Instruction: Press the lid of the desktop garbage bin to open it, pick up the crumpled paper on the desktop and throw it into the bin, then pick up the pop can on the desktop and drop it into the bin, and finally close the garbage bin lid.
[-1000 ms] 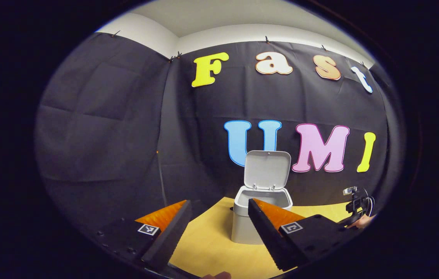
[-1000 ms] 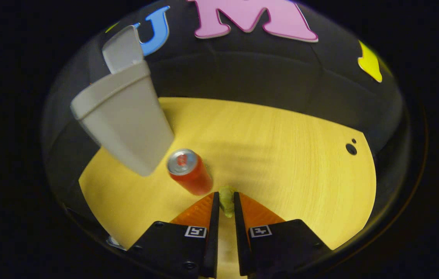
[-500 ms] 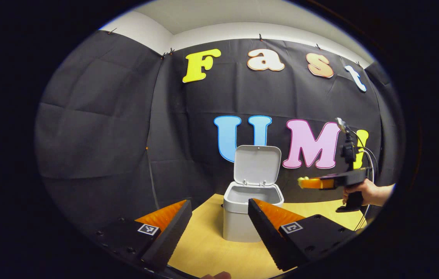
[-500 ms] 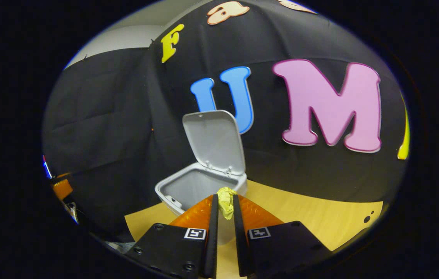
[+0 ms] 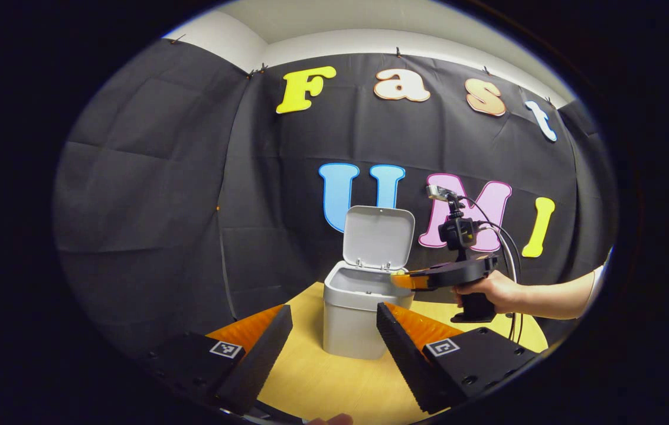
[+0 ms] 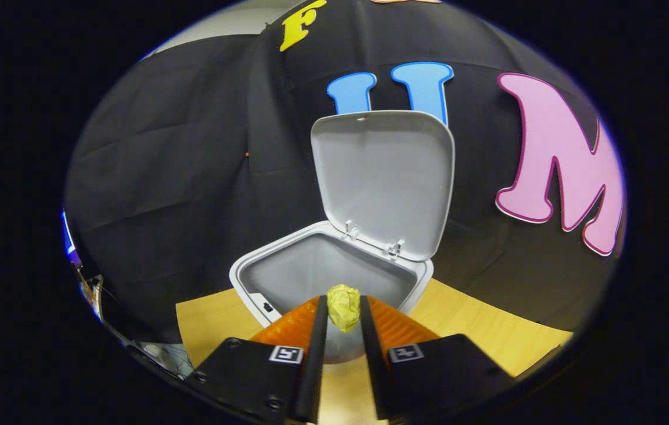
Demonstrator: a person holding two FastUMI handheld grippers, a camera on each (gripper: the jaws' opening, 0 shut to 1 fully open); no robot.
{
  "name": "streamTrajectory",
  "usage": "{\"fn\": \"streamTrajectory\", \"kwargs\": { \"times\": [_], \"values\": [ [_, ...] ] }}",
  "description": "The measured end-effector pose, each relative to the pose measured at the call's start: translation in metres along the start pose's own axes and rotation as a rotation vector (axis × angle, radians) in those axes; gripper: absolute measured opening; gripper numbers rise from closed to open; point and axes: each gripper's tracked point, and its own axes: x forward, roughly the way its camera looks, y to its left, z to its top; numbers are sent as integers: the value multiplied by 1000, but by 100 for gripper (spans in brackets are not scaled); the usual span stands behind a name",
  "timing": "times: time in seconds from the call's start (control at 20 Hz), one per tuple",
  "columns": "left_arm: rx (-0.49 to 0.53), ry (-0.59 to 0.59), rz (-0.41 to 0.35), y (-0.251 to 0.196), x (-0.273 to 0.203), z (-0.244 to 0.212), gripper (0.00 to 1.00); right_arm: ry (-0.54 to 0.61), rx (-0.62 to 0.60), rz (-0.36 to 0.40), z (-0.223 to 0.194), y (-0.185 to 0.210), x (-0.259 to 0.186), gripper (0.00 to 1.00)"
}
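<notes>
While bin (image 6: 263, 283) gapes | right fingers (image 6: 313, 330) clamp paper (image 6: 343, 307) | left fingers (image 5: 263, 348) apart

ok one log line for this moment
right gripper shut on paper | over bin | lid up | left gripper open, idle

Even, soft light falls from overhead, bright on the pale yellow wooden tabletop (image 5: 334, 383) with hardly a shadow. The black cloth wall (image 5: 151, 195) soaks light up and shows faint creases. Both views stay sharp at centre, bending strongly toward the rims, where detail dims. No glare anywhere.
</notes>
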Motion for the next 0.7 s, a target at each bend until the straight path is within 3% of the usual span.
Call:
{"fn": "streamTrajectory", "kwargs": {
  "times": [0.15,0.35,0.5,0.7],
  "values": [
    [-30,-47,-21,-18,10,-5,95,-14,-12,4,3,-2,-14,96],
    [-26,66,-133,-73,35,-65,95,-68,7,-40,19,-30,-59,96],
    [-15,124,-289,-133,61,-100,95,-90,39,-90,25,-64,-97,97],
    [44,207,-395,-188,90,-155,95,-99,60,-184,22,-110,-150,97]
  ]
}}
